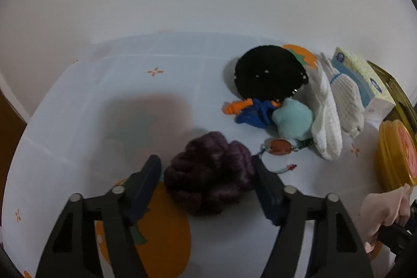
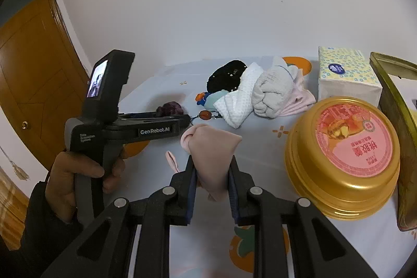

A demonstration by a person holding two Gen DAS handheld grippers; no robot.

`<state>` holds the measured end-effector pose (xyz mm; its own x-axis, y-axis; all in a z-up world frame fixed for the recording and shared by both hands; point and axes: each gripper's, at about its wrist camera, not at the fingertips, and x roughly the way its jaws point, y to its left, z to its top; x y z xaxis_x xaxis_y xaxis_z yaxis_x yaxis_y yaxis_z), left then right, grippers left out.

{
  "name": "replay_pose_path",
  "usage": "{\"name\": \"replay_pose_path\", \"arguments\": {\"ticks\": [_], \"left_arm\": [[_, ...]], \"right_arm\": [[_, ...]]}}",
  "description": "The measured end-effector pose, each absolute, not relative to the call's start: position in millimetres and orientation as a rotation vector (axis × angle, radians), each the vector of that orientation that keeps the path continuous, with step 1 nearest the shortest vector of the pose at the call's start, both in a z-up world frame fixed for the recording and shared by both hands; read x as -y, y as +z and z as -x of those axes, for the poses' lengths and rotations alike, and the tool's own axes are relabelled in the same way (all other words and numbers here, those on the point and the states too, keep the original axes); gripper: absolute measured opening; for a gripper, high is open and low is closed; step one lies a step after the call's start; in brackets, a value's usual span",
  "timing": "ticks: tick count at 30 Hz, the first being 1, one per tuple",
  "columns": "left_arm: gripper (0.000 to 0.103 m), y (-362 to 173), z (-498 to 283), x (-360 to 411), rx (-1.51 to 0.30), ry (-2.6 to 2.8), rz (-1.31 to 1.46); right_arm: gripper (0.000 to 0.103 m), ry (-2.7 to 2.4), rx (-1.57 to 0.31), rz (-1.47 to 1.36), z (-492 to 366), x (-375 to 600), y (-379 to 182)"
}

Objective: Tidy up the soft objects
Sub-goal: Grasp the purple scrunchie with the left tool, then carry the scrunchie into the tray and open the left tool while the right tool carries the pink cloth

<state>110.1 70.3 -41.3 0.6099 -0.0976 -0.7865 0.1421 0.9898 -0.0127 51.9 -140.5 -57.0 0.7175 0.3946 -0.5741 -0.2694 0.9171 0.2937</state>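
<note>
Left gripper (image 1: 206,173) is set around the dark purple fuzzy scrunchie (image 1: 209,172) on the desk (image 1: 130,95), pads apparently not yet pressing; right gripper (image 2: 211,180) is clamped on a pale pink cloth (image 2: 211,150). Closing, then carrying it to the soft pile beside the black knitted round (image 1: 269,72), is judged next.

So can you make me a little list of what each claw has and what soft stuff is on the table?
left claw: around the purple scrunchie, pads not clearly pressing it
right claw: shut on the pink cloth
soft pile: black scrunchie, white waffle cloth, grey cloth, teal plush
beside the pile: tissue box, gold tin
table: pale cloth with orange prints
</note>
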Motion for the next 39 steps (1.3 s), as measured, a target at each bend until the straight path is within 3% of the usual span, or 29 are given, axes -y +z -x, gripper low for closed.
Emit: {"name": "replay_pose_path", "arguments": {"ticks": [2,6,17,39], "left_arm": [[0.05,-38.2,-108.2,-74.2,-0.897,-0.126,-0.038],[0.04,-32.4,-102.5,-84.3,-0.881,-0.137,0.011],[0.04,20.9,-44.8,-94.4,-0.482,-0.081,0.073],[0.04,24.6,-1.7,-19.6,-0.363,-0.045,-0.001]], "right_arm": [[0.024,0.369,-0.676,-0.196,-52.6,140.4,-57.6],[0.024,0.367,-0.658,-0.201,-50.0,141.0,-57.1],[0.024,0.271,-0.432,-0.099,-20.7,142.5,-31.4],[0.024,0.14,-0.328,-0.023,-8.4,188.4,-19.5]]}}
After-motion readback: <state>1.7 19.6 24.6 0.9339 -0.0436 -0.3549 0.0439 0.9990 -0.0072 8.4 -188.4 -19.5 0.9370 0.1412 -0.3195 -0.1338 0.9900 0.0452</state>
